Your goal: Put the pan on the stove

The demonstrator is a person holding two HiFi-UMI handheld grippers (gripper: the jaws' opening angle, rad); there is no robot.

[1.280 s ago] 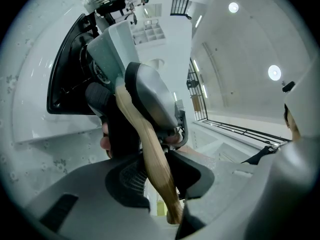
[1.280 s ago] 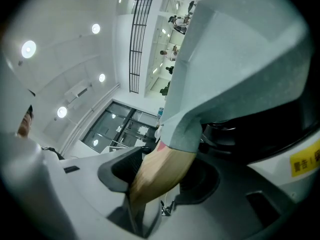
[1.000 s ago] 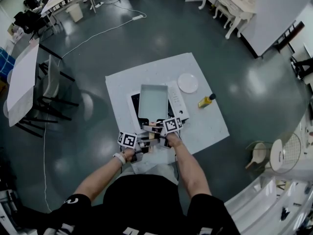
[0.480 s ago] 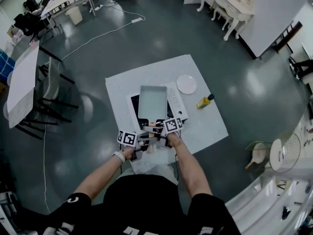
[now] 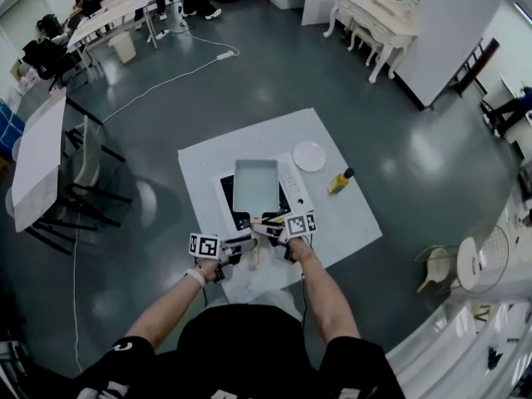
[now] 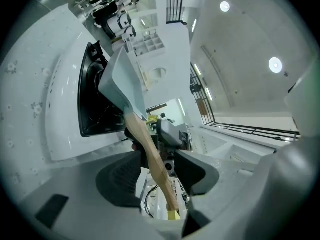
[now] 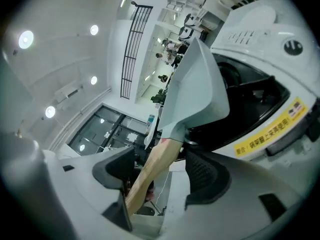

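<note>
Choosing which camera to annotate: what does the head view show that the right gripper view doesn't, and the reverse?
Head view only: the white plate, the yellow bottle and the whole table. Right gripper view only: the stove's yellow label, and the jaws of the right gripper, just opened, apart around the pan's wooden handle. Both: the pan on the stove.

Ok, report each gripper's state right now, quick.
Left gripper: open, jaws have just been opening, pan handle between them, not clamped.
Right gripper: open, jaws have just been opening, same pan handle between them, not clamped.
</note>
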